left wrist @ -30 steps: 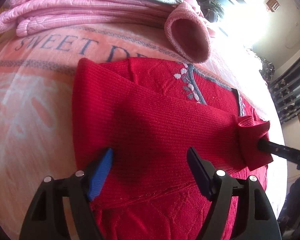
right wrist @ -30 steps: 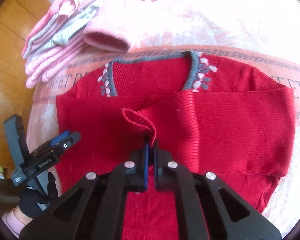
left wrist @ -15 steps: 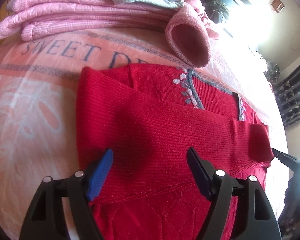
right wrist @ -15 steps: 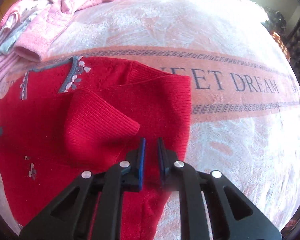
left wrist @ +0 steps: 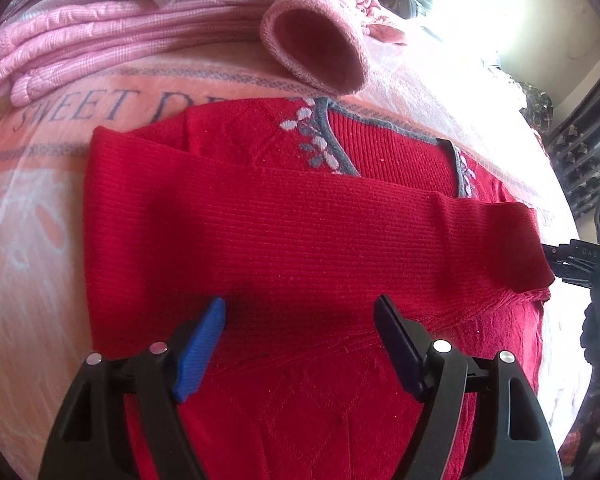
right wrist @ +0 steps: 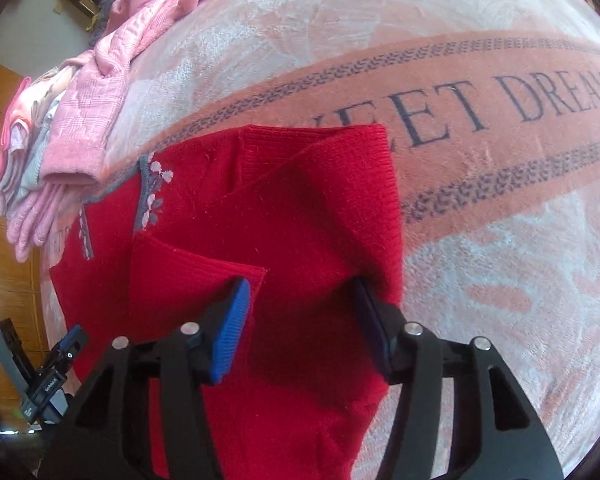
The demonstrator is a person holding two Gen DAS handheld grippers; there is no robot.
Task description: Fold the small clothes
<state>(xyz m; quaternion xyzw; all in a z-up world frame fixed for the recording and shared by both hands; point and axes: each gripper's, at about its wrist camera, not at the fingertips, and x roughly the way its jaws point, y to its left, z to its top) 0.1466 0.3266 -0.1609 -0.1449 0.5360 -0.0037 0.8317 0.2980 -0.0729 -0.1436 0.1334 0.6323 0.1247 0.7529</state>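
On the pink blanket (right wrist: 480, 92) printed with "SWEET DREAM" lies the red sweater (left wrist: 300, 240), chest up, its grey neckline with white leaf stitching towards the far edge. Both sleeves are folded across the body – one lies straight over the chest, its cuff (left wrist: 516, 244) reaching the far side in my left view; the other cuff (right wrist: 204, 264) ends just beside my right tool's blue pad. My left gripper (left wrist: 300, 344) hangs over the lower chest with its jaws spread wide and nothing between them. My right gripper (right wrist: 300, 320) is likewise wide apart, poised over the sweater's folded right edge, gripping nothing. Beyond the collar sits a stack of folded pink clothes (left wrist: 100, 40), and a fuzzy pink sleeve (left wrist: 320, 40) opens towards the neckline. Each tool shows at the edge of the other's view.
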